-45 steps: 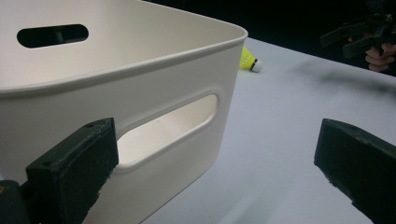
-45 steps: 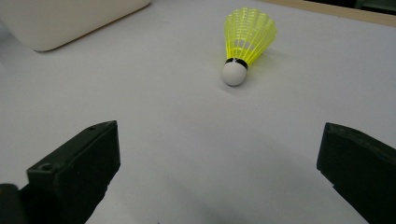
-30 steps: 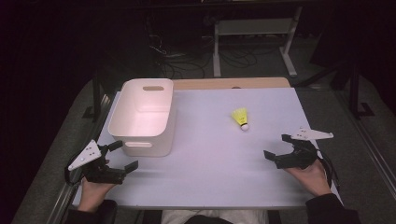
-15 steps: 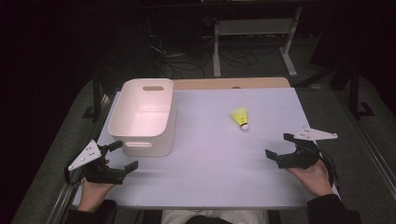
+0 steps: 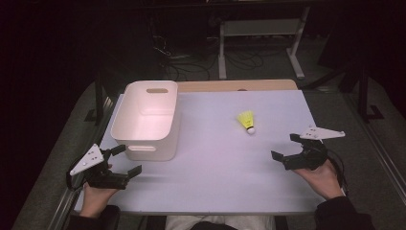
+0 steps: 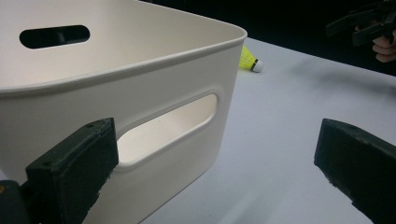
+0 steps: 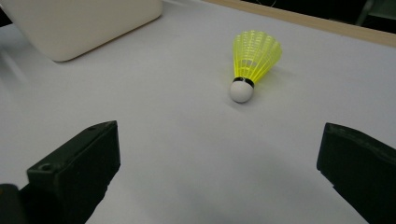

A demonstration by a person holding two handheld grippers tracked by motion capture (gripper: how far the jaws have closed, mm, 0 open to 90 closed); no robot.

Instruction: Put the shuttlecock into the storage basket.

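Flat, shuttlecock (image 5: pixel 247 122), cork toward right gripper (image 5: pixel 287 149)

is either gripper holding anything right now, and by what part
Nothing is held. The left gripper is open beside the white plastic bin; the right gripper is open short of the yellow plastic shuttlecock lying on the table.

Dark room (dim floor), cables (image 5: pixel 186 67) and a metal stand (image 5: pixel 261 28) behind.

open table (image 5: pixel 215 163) between bin (image 5: pixel 148 120) and shuttlecock (image 5: pixel 247 121)
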